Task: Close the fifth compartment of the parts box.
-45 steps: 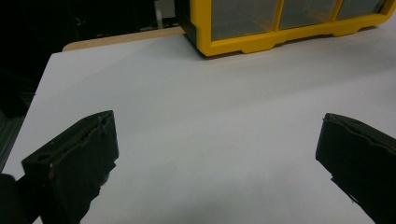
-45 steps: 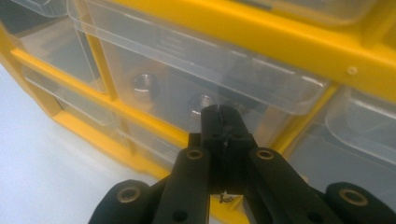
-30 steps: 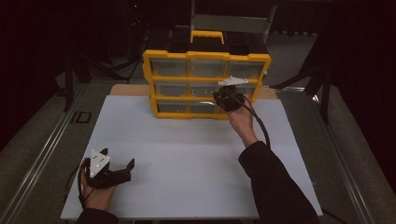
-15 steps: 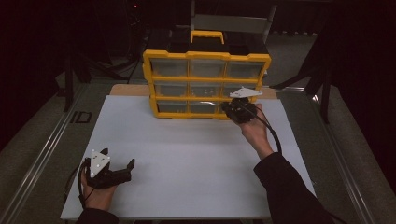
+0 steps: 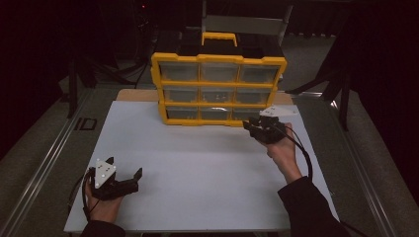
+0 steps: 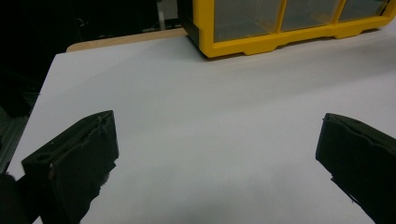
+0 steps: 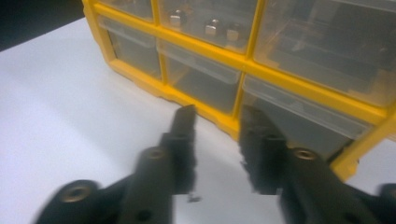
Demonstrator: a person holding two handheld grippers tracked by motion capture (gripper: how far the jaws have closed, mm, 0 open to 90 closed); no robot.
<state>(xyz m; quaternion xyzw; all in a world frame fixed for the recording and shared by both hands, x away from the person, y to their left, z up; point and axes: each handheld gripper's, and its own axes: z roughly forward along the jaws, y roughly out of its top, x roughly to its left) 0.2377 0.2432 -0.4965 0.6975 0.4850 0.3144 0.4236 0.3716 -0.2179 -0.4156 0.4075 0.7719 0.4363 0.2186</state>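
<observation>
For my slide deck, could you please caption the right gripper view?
Right gripper, jaws apart and empty, points at the bottom drawers of the yellow drawer cabinet on the white table.

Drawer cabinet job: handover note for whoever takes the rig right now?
Left tool: open, empty, resting low over the white board near the person's side.
Right tool: jaws have just been opening, nothing between them, close in front of the yellow drawer cabinet at its bottom-right drawer.
Cabinet stands upright at the board's far edge; all drawers look closed. A middle-row drawer holds small metal parts.
Done: nothing visibly taken out.
Left: probably grip and work that bottom-right drawer.
</observation>
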